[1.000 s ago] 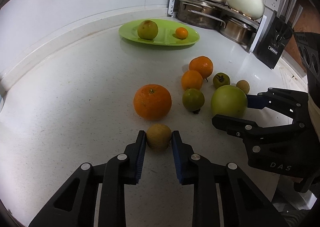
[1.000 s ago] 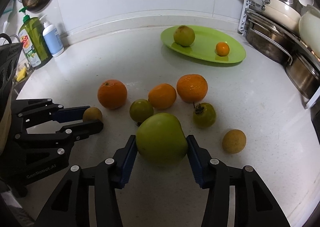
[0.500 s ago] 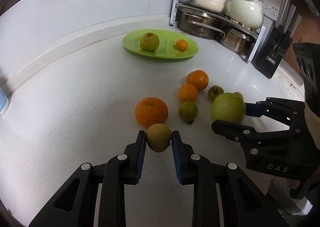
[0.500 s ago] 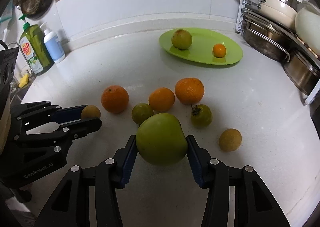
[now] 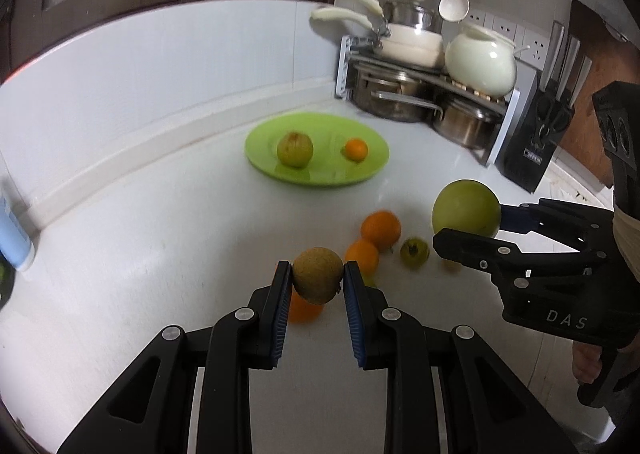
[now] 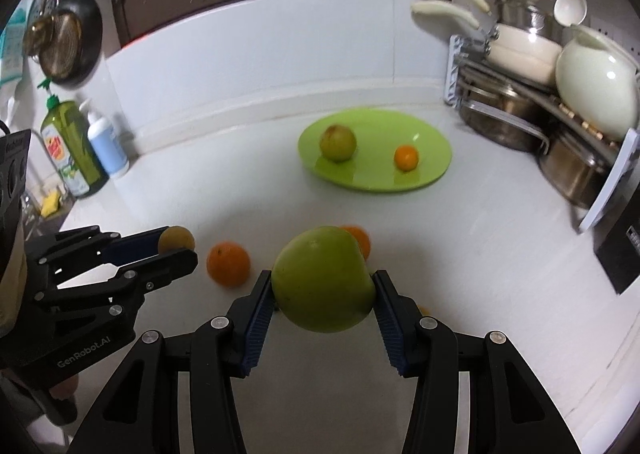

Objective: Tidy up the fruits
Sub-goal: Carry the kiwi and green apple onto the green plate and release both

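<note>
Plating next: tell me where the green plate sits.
The green plate lies at the counter's back, ahead of both grippers, just left of the pot rack, holding two fruits.

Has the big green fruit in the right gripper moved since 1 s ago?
Yes. The big green fruit, shut in the right gripper, went up off the counter toward the green plate, away from the loose oranges.

Soft indoor light; fruit beyond the left gripper [image 5: 317, 278] smears with motion blur, edges bend and darken.
</note>
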A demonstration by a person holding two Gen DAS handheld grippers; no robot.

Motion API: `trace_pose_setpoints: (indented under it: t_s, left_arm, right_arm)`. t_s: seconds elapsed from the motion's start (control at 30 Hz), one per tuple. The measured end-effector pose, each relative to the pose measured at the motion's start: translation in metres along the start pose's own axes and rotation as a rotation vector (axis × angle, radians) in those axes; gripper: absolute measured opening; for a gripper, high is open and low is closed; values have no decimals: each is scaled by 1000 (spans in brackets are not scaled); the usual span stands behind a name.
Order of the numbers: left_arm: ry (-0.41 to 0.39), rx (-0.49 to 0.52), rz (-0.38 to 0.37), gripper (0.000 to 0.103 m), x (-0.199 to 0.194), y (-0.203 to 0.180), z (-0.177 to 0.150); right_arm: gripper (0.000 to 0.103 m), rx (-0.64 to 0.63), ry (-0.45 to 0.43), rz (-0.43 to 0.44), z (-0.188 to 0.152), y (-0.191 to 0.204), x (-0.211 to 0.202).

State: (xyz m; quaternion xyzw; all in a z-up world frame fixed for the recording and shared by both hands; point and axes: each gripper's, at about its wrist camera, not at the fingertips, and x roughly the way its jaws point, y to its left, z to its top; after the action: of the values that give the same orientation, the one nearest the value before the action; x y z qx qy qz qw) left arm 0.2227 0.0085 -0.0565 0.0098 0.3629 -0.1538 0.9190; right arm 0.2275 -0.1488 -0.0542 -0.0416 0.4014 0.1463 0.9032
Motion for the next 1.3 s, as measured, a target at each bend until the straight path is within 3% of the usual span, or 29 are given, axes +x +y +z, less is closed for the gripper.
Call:
trace_pose_setpoints:
  t_s: [0.7,1.07,1.3]
  left_arm:
    - [-123,69,12,26,25,-10,107]
    - [-114,99,17,26,68,-9,155]
    - [-48,97,10,26,118,5,175]
  right_arm:
    - [50,-12,-116,2,87,-38,5]
    - [50,-17,-118,-3,136,-69,38]
    - [50,-13,-74,-2,160,-89,79]
